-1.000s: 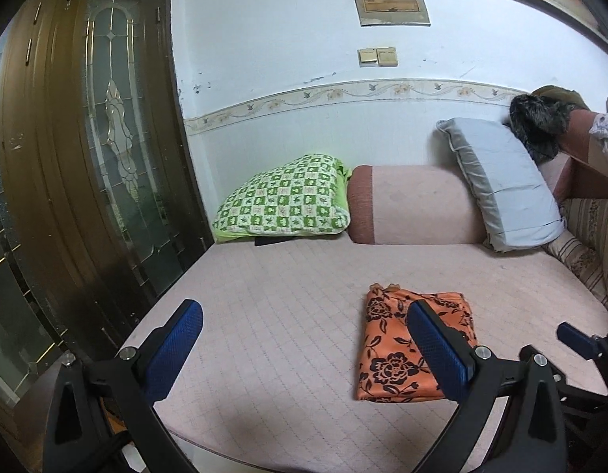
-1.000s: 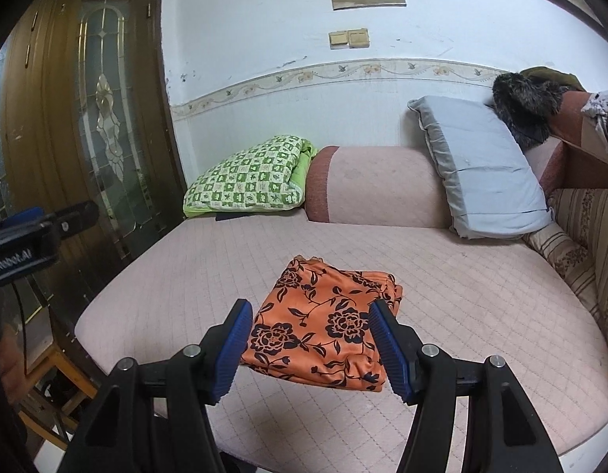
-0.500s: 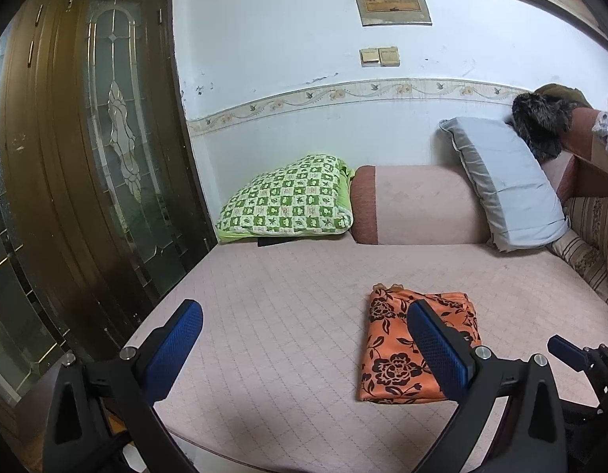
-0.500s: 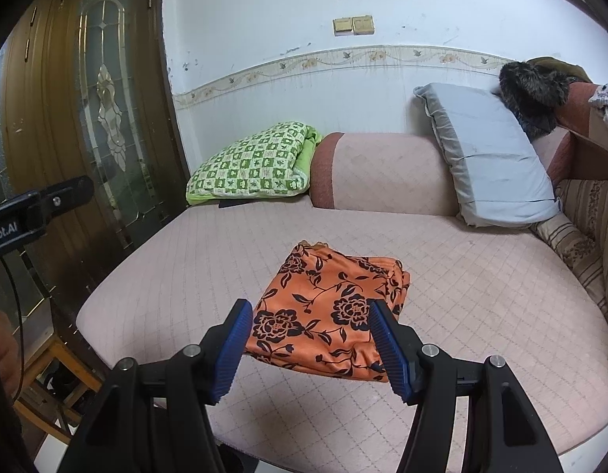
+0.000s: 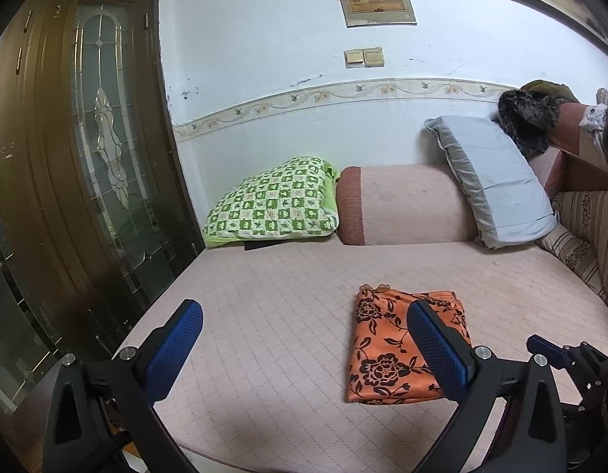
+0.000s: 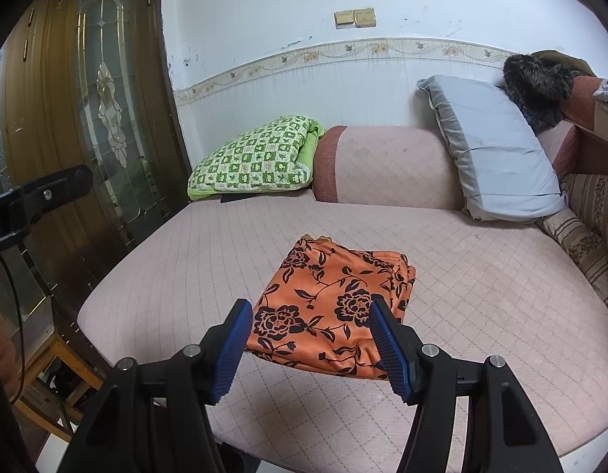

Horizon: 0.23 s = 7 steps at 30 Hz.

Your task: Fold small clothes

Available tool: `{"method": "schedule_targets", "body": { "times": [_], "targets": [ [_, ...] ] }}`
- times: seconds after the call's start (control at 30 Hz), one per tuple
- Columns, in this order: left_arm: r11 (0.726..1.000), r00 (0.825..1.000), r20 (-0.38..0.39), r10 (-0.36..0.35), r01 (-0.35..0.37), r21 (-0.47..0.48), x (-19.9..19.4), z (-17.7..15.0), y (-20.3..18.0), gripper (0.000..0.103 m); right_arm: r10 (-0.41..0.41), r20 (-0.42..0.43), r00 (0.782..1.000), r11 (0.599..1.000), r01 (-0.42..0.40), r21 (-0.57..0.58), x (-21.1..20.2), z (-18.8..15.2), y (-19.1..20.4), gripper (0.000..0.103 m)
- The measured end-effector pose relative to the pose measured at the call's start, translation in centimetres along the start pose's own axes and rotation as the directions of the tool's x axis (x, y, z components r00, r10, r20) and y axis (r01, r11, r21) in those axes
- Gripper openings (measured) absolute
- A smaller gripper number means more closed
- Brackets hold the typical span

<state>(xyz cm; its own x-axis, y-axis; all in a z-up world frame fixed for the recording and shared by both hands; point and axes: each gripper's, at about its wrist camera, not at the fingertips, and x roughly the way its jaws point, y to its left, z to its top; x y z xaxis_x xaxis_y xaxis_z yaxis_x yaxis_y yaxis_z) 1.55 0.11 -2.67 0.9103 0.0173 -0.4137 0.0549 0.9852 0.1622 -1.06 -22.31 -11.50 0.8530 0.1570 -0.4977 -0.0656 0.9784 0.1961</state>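
Orange floral cloth point(image 6: 331, 303), folded, is laid on the pink sofa seat point(image 6: 481, 276), just beyond the right gripper point(image 6: 310, 341), whose fingers are spread, nothing held; the left gripper point(image 5: 304, 349) is likewise spread wide and empty.

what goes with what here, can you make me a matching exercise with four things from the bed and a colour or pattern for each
Things:
1. folded cloth
2. quilt
3. pillow
4. bolster

Colours:
A. plain pale grey-blue
B. orange with black flowers
C. pink with a darker reddish end
D. green and white checks

Pairs: 1-B, 2-D, 3-A, 4-C
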Motion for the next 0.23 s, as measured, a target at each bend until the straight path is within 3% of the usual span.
{"method": "schedule_targets", "body": {
  "times": [0.13,0.23],
  "targets": [
    [0.999,0.998,0.028,-0.053,0.053,-0.005,0.06,-0.1,-0.02,0.103,0.004,-0.007,1.0,1.0,-0.004,0.003,0.55,-0.06,-0.08,0.065],
    [0.999,0.998,0.016,-0.053,0.053,0.002,0.77,-0.22,-0.3,0.103,0.006,-0.015,1.0,1.0,-0.006,0.018,1.04,-0.09,-0.45,0.065]
  ]
}}
